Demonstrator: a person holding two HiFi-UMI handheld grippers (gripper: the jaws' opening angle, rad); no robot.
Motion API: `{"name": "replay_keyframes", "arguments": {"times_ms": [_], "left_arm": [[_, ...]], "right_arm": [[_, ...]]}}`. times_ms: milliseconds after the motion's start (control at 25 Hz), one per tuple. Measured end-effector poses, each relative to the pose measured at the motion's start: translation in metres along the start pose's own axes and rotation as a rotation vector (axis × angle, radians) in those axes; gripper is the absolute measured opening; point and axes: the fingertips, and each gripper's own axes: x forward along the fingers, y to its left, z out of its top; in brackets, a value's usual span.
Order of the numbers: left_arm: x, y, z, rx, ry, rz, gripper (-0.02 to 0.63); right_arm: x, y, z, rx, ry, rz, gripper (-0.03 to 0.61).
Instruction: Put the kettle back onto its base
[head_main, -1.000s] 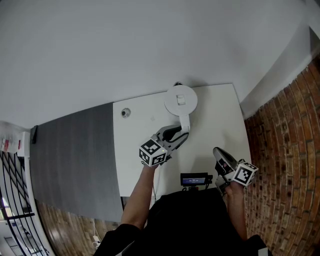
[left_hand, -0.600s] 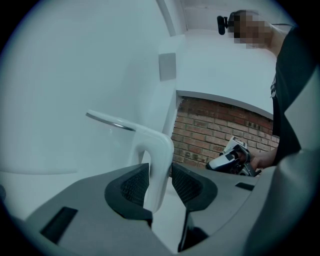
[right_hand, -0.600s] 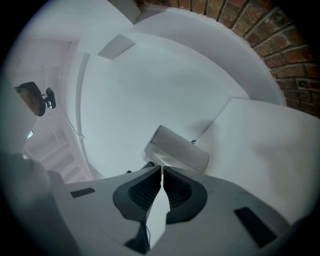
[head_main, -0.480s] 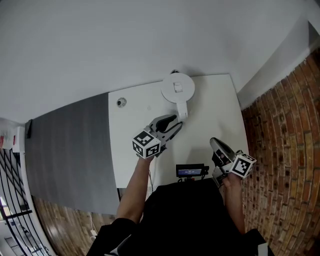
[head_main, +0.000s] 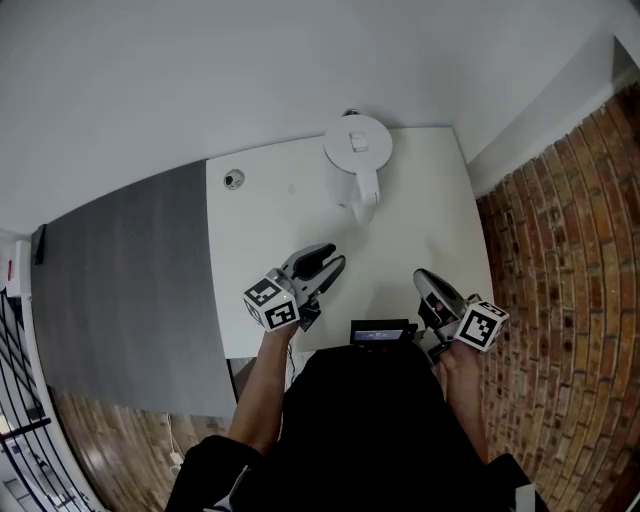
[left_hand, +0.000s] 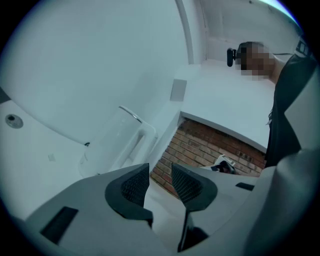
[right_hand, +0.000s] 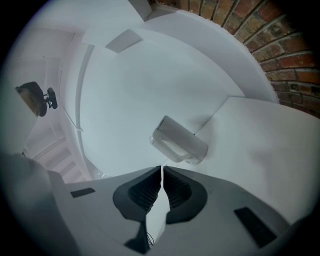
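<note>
Black top, grey grippers, marker cubes

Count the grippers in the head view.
2. Left gripper over the white table's near-left part; right gripper over its near-right part. No others visible.

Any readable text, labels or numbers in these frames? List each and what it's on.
None readable.
Small black device at the table's near edge: lit line on its screen, too small to read.
Marker cubes: black-and-white square patterns, no letters.
Kettle: no label shows.
</note>
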Motion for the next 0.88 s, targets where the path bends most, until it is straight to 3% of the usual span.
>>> {"name": "replay_keyframes", "arguments": {"times_ms": [160, 360, 560, 880], "left_arm": [[-0.003, -0.034, -0.004, -0.059, -0.064, -0.121, 0.126], [-0.012, -0.058, 0.002, -0.119, -0.140, -0.185, 0.080], [-0.022, -0.067, 0.009, -0.105, -0.172, -0.150, 0.075], [-0.010, -0.080, -0.006, -0.119, -0.105, -0.033, 0.055]], "right_arm": [[-0.009, 0.010, -0.018, -0.022, 0.035, -0.018, 0.018], [-0.021, 0.012, -0.039, -0.029, 0.079, -0.039, 0.018], [-0.012, 0.017, -0.034, -0.079, 0.116, 0.000, 0.018], [-0.036, 0.017, -0.020, -0.113, 0.097, 0.072, 0.018]]}}
